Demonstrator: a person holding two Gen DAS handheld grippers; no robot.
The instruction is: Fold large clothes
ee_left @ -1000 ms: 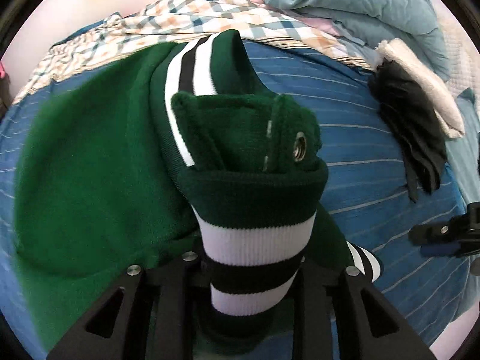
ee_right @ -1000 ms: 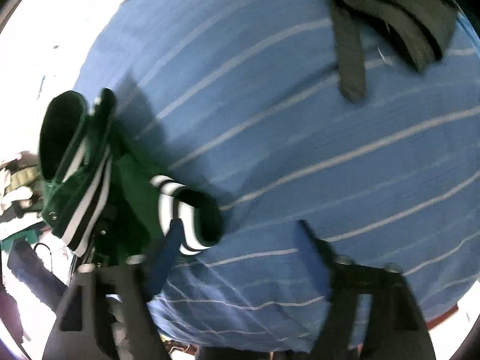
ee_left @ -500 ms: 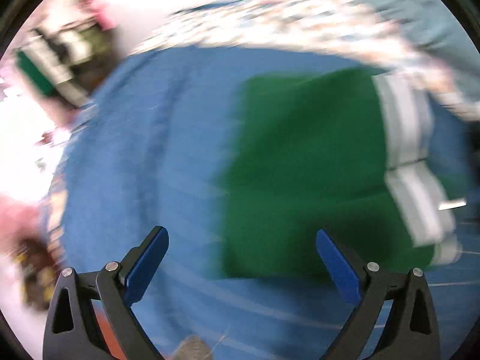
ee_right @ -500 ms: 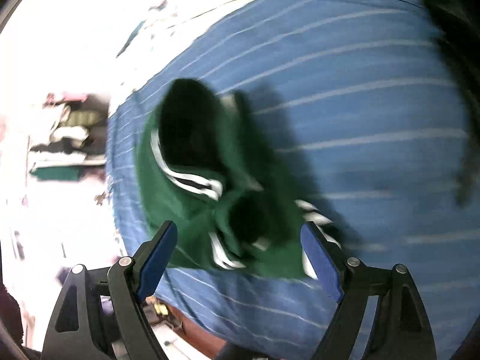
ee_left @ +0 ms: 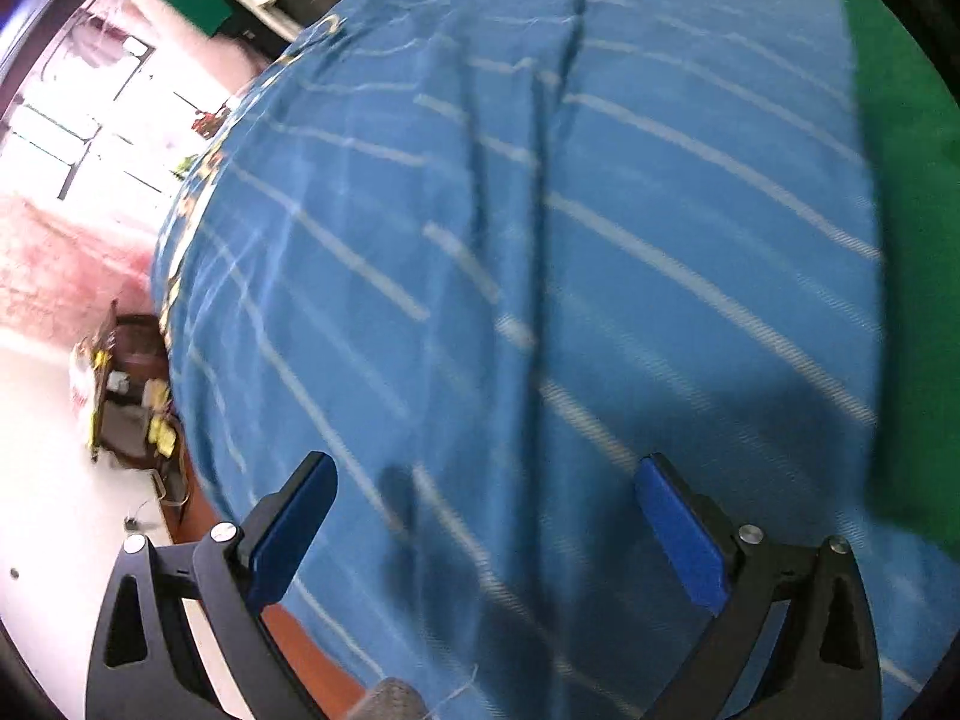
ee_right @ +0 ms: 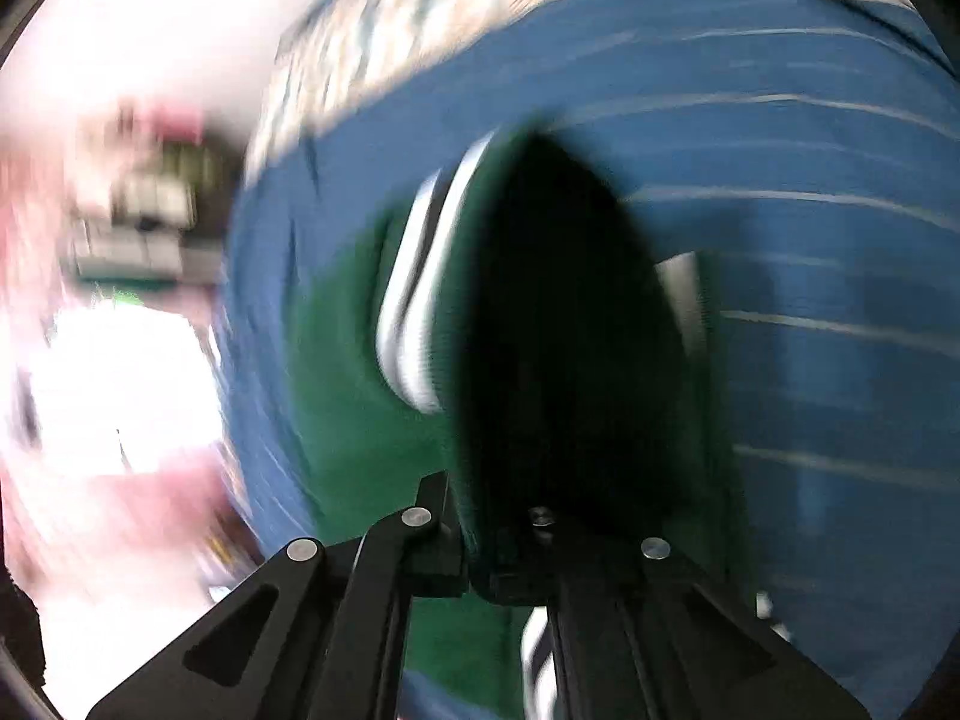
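The green garment with white and black striped bands lies on the blue striped bedspread. In the left wrist view only its green edge shows at the far right. My left gripper is open and empty over bare bedspread. In the blurred right wrist view my right gripper is shut on a dark fold of the green garment, whose striped band stands just ahead of the jaws.
The bed's left edge and a bright floor with a small cluttered stand show in the left wrist view. A plaid cloth lies along the far side of the bed.
My left gripper let go of the striped cuff, opened and swung left away from the garment. My right gripper moved onto the garment and shut on it.
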